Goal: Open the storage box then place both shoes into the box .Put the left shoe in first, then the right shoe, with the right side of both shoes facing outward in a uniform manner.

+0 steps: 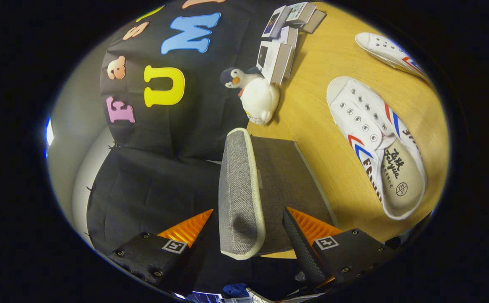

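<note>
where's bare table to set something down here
Bare wood lies between the grey storage box and the nearer shoe. It is crowded by the penguin toy and small boxes. The gripper straddles the box lid.

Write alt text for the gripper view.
The gripper holds its fingers open on either side of the grey storage box's lid, lifted on edge. Beyond lie two white shoes on the wooden table, beside a plush penguin.
</note>
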Action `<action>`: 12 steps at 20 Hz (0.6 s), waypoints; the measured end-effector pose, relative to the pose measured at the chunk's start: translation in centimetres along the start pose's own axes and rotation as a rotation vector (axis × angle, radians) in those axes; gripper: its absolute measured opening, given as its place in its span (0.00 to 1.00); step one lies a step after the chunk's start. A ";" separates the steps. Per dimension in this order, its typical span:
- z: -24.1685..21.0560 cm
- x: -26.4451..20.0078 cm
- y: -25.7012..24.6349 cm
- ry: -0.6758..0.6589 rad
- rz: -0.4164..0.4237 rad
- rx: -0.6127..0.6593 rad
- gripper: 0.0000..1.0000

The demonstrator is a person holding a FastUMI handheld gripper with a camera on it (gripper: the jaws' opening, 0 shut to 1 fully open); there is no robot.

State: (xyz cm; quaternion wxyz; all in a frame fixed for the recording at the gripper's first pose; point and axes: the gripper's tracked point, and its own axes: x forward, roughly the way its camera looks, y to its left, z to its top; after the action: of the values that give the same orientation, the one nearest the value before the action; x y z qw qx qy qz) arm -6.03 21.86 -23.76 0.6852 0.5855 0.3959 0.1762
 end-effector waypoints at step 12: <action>-0.1 0.5 1.4 0.055 0.003 -0.027 0.00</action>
State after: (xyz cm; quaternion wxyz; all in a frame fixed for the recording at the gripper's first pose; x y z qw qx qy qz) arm -5.53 22.61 -22.63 0.6815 0.5720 0.4112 0.1985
